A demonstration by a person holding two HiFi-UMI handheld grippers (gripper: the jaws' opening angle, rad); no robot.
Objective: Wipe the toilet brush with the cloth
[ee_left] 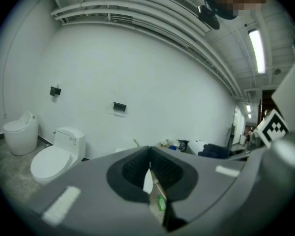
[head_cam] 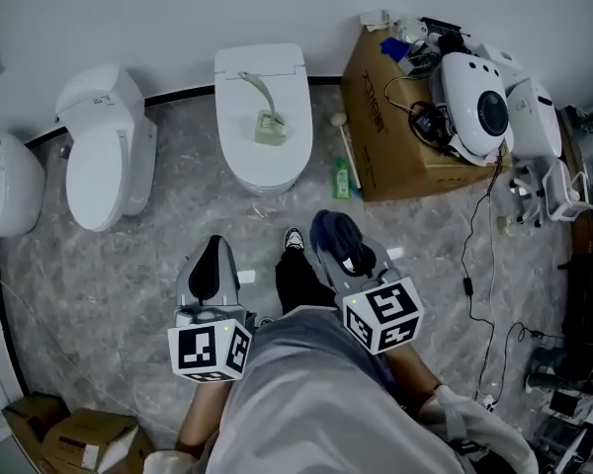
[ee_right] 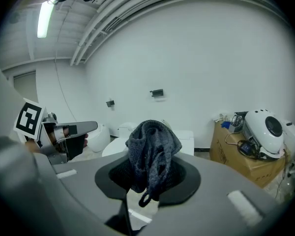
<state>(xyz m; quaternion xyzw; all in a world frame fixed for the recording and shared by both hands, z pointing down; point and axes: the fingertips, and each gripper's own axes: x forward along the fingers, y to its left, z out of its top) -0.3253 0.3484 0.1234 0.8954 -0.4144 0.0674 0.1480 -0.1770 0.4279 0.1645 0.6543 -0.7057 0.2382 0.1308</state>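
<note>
**Cloth in the right tongs, brush on a toilet lid**

Pinches a dark knitted cloth in the right gripper, bunched above the pads with a loop hanging below them. Holds the left gripper pressed together on nothing, with only a thin slit between its pads. Carries both grippers low in front of the body, side by side and apart, pointing toward the white wall. Shows one shoe on the grey marbled floor between the two grippers.

Faces three toilets along that wall. Finds the brush lying on the closed lid of the middle toilet, its curved handle toward the tank and its head nearer the front of the lid. Leaves the brush well apart from both grippers and from the cloth. Has a second toilet to the left of the middle one, and a rounder third toilet at the far left edge.

Has a green bottle standing on the floor just right of the middle toilet, beside a cardboard box. Sees a white domed machine on the box among tangled cables. Has smaller cartons at the lower left corner.
</note>
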